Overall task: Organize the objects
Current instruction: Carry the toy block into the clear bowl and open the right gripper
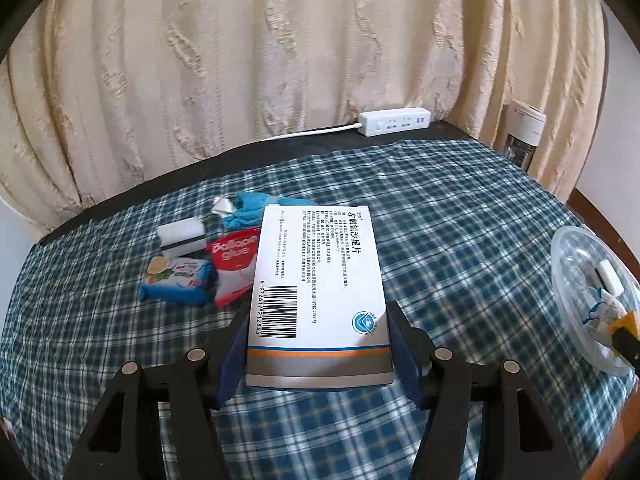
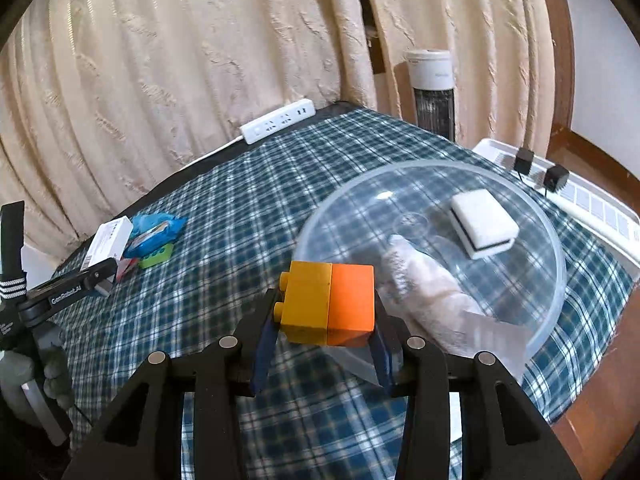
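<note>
Left wrist view: the left gripper point(image 1: 318, 344) has its fingers clenched on a white rectangular medicine box point(image 1: 316, 284) with a barcode, held above the blue-and-white checked tabletop point(image 1: 440, 224). Just behind the box lie a red glue packet point(image 1: 232, 268), a blue snack packet point(image 1: 176, 280) and a white sponge block point(image 1: 181, 236).

Right wrist view: the right gripper point(image 2: 324, 340) grasps a yellow-and-orange toy brick block point(image 2: 330, 304) in its fingers, near the rim of a clear round plastic bowl point(image 2: 556, 256). Inside the bowl rest a white sponge point(image 2: 482, 224) and a pale crumpled wrapper point(image 2: 432, 284).
</note>
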`<state>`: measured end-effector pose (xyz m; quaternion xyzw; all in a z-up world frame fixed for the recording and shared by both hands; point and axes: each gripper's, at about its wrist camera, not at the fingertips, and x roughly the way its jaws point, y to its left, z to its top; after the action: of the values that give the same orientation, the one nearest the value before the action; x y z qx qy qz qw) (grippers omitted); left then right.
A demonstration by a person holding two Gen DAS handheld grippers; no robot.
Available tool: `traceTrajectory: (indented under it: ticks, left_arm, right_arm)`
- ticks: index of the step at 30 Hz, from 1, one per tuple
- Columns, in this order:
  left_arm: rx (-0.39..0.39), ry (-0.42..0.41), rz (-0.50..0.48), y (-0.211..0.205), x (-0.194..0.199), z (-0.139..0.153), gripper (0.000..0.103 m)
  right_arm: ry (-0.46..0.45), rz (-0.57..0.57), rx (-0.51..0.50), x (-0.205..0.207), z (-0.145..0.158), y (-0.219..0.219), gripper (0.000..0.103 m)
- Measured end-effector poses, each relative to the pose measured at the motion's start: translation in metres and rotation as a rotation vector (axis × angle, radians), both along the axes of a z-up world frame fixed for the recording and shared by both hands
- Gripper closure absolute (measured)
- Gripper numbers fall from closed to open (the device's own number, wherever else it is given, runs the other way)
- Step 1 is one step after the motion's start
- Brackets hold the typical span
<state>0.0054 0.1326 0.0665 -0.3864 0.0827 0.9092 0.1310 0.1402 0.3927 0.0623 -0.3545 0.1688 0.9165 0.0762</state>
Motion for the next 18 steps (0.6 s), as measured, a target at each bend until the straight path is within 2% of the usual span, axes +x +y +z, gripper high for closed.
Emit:
traceTrajectory:
  ticks: [6, 18]
  left_arm:
    - [-0.013, -0.01, -0.028, 0.017, 0.002, -0.003, 0.037]
    - [-0.027, -0.018, -0.065, 0.04, 0.005, -0.004, 0.037]
  right_arm:
    - [-0.018, -0.018, -0.049, 0.002, -0.011, 0.019, 0.06]
    - [-0.039, -0.019, -0.022, 0.003, -0.013, 0.033, 0.06]
